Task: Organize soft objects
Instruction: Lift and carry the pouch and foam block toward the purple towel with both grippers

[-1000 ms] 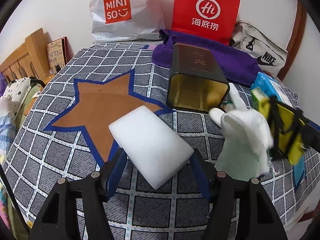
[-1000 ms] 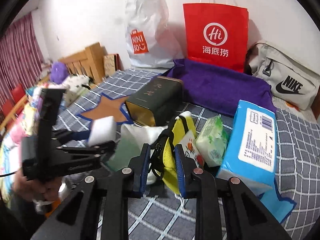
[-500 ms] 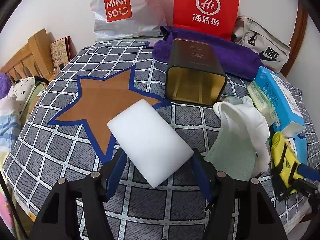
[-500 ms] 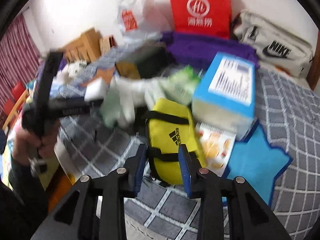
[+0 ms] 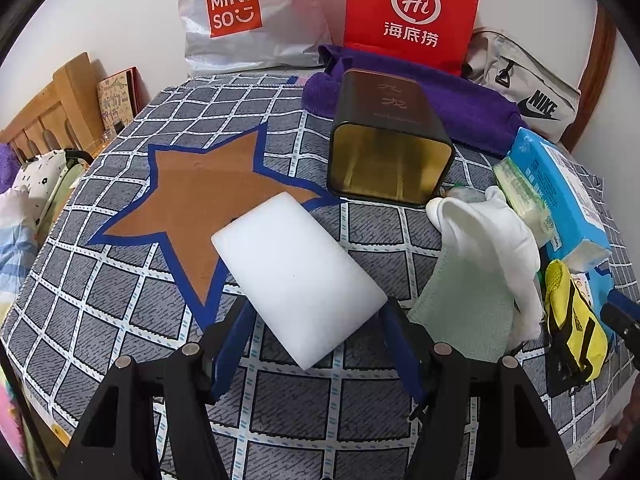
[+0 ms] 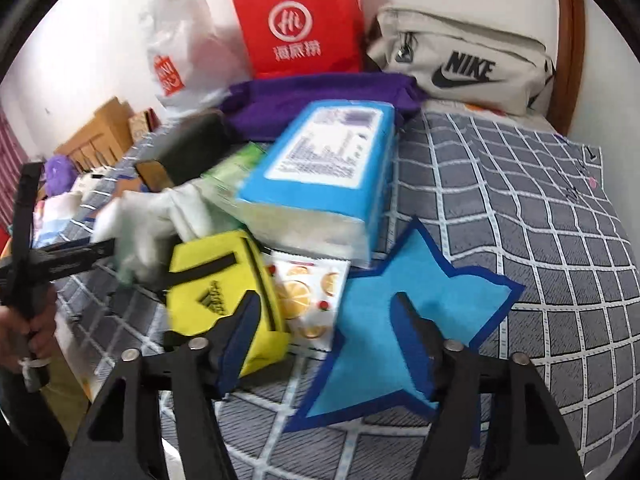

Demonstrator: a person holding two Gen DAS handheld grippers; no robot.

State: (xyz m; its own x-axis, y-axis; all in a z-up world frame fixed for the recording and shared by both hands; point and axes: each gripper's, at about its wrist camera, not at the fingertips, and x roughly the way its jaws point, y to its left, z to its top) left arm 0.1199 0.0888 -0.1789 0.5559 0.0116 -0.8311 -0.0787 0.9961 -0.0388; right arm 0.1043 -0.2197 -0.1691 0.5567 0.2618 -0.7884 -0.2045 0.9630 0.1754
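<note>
I count two stars, brown (image 5: 192, 196) at my ten o'clock and blue (image 6: 400, 320); two shopping bags, white (image 5: 244, 16) and red (image 5: 408, 12) at twelve; one sponge (image 5: 300, 276), one tin (image 5: 388, 140), one yellow pouch (image 6: 220, 292), one tissue pack (image 6: 328, 176).

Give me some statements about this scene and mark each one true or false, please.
1. The left tongs hold the white sponge. True.
2. The right tongs are shut on the yellow pouch. False: they are open, the pouch lies beside them.
3. The dark tin lies on its side, its opening toward the left camera. True.
4. The blue star is under the purple towel. False: they lie apart.
</note>
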